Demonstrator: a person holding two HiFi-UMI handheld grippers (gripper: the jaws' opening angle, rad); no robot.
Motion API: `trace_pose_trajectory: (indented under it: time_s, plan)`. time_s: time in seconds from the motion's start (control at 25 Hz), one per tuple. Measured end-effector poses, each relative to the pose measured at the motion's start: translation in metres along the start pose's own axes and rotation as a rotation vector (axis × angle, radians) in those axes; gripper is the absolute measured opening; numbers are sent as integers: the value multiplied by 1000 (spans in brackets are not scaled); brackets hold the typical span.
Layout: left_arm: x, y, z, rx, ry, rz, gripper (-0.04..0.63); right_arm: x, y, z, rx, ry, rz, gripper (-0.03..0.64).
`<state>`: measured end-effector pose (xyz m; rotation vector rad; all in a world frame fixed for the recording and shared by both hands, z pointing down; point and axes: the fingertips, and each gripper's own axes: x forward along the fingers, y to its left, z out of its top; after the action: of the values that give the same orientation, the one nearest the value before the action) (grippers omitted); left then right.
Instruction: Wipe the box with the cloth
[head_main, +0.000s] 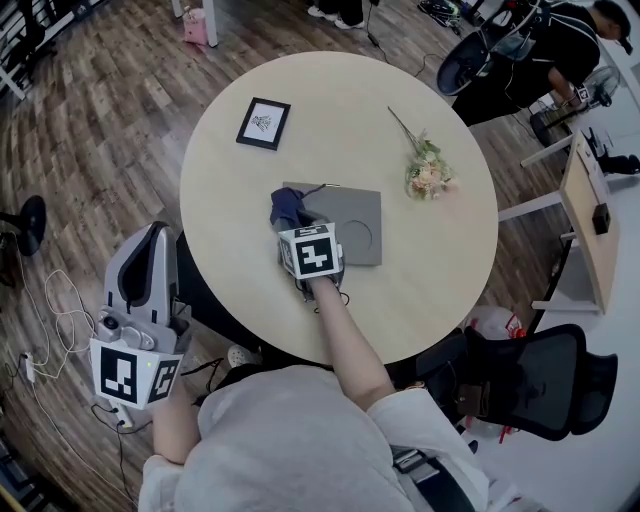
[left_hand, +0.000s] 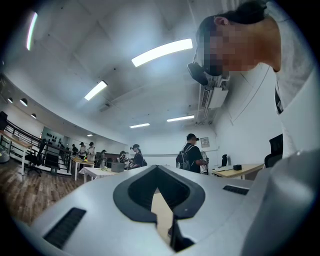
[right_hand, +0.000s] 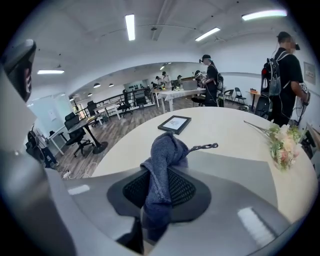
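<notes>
The right tongs (head_main: 294, 228) sit at the middle of the frame in the head view, pinching a blue cloth (head_main: 290, 208). The right gripper view shows them (right_hand: 158, 192) pressed onto the cloth (right_hand: 162, 155), which stands up in a bunch between the dark pads. A thin dark cord (right_hand: 202, 147) sticks out of the cloth to the right. The cloth rests on the left end of a flat grey box (head_main: 352, 226), which lies at the centre of the round pale surface (head_main: 430, 290). The box top shows a faint round ring towards its right side. The left tongs (head_main: 154, 242) hang at the lower left of the head view, off the surface and over the wood floor, well apart from the box. The left gripper view shows them (left_hand: 161, 202) almost pressed together, with only a thin slit between and nothing in it. That view looks upward at ceiling lights and at the person holding the tongs. A small black frame (head_main: 263, 123) lies on the surface at the upper left of the box, apart from it, and shows beyond the cloth in the right gripper view (right_hand: 174, 123). A sprig of flowers (head_main: 428, 170) lies to the upper right of the box, near it but not touching. A black chair (head_main: 545, 385) stands at the lower right, beside the surface.
</notes>
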<state>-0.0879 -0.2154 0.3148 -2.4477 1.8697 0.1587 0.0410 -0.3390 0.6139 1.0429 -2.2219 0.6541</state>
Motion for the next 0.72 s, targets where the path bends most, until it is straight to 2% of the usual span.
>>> trace_pose_trajectory:
  time_s: [0.2,0.4,0.72]
  plan:
    - [-15,14,4,-1,-5,37,2,16,9,-7,-76,44,-20,89]
    - [-16,12,8,5,-12,28,2,6,-15,-14,-13,40,-66,89]
    - [-9,5,9,4,-16,0,2,-15,-62,-24,14,29,-167,87]
